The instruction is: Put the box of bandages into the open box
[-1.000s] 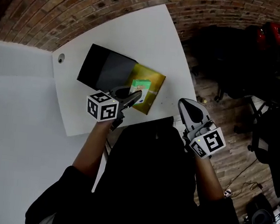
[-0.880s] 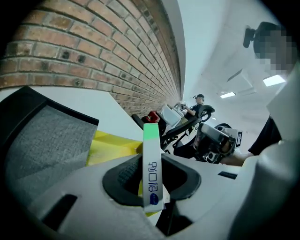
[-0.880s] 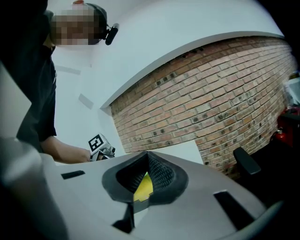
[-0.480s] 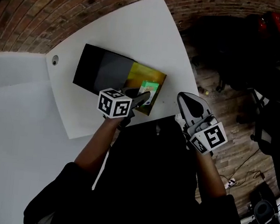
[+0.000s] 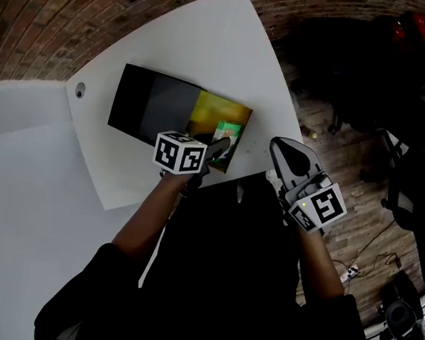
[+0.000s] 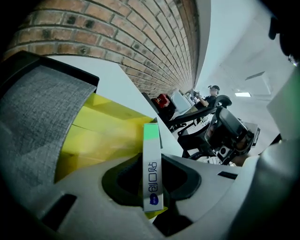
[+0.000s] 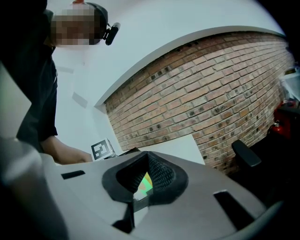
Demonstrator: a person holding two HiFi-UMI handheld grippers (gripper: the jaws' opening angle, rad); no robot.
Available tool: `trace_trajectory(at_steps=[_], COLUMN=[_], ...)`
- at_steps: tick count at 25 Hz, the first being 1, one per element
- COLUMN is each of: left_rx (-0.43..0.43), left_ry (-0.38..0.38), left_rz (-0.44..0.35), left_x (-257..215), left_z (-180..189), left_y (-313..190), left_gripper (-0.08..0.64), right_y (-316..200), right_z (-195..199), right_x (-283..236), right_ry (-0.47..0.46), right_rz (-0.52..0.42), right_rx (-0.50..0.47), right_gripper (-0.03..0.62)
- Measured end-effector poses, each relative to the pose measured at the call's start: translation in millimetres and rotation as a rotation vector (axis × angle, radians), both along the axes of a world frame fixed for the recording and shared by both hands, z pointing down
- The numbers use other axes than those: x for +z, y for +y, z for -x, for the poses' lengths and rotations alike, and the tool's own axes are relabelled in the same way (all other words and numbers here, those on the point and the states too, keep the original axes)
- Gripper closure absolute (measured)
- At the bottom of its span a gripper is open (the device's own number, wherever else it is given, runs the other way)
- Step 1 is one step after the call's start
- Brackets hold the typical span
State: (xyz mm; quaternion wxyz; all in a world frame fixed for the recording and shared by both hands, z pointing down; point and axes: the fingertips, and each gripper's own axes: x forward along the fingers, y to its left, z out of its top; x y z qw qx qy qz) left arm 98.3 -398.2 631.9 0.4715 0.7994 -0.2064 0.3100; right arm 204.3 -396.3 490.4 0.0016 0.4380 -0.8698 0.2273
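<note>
Bandage box (image 6: 152, 165), clamped in the half-open left claw (image 5: 214, 149), has sunk closer to the yellow inside of the open box (image 5: 207, 113), nearing release

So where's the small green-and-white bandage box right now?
Bandage box: head view centre, clamped in the left gripper, over the yellow-lined open box on the white table.

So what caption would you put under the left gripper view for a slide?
Left hand-held gripper clamps a slim bandage box over the open yellow-lined box.
</note>
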Motion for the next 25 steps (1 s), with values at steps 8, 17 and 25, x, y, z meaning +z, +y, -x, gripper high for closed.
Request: trace_trajectory(at_steps=[8, 17, 25], left_rx=[-0.023, -0.043, -0.044], left_ry=[-0.043, -0.068, -0.085], left_rz=[0.028, 0.045, 0.026], left_x=[7.2, 11.3, 6.2], left_z=[0.9, 6.2, 11.1], left_y=[-1.7, -3.3, -4.8], left_gripper=[0.463, 0.445, 0.391], right_y=[5.7, 5.4, 5.3], right_z=[0.4, 5.5, 6.6], right_x=[2.7, 1.5, 0.9], right_ry=[-0.006, -0.008, -0.009], right_rz=[0.012, 0.005, 0.002], right_rx=[0.001, -0.004, -0.008], right_gripper=[0.586, 0.586, 0.586])
